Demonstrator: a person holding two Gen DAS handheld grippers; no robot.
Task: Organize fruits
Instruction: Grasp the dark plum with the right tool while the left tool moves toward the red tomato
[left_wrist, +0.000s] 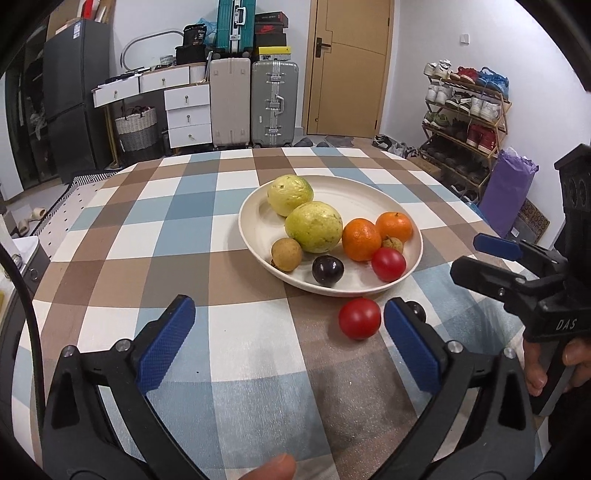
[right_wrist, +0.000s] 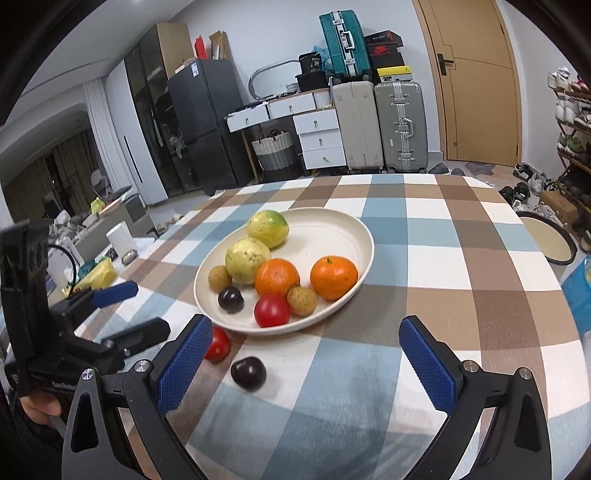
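On the checked cloth of the bench (left_wrist: 177, 206) sat a cream plate (left_wrist: 369, 192) carrying two yellow-green guavas (left_wrist: 314, 226), two oranges (left_wrist: 361, 239), a red tomato (left_wrist: 388, 263), a dark plum (left_wrist: 327, 270) and two small brown fruits (left_wrist: 286, 254). Just outside the plate's near rim, a second red tomato (left_wrist: 359, 318) lay on the cloth, and a second dark plum (right_wrist: 248, 372) lay beside it, a little nearer to you.

Your left hand-held gripper (left_wrist: 289, 318) hovered low over the cloth with its jaws spread wide and nothing between them; the loose tomato sat just inside its right blue pad (left_wrist: 410, 347), and whether they touched could not be told. Your right hand-held gripper (right_wrist: 306, 339) was also spread wide and empty, with the loose plum lying between its pads, closer to the left pad (right_wrist: 184, 363). Both grippers pointed toward the plate from the near side of the bench.
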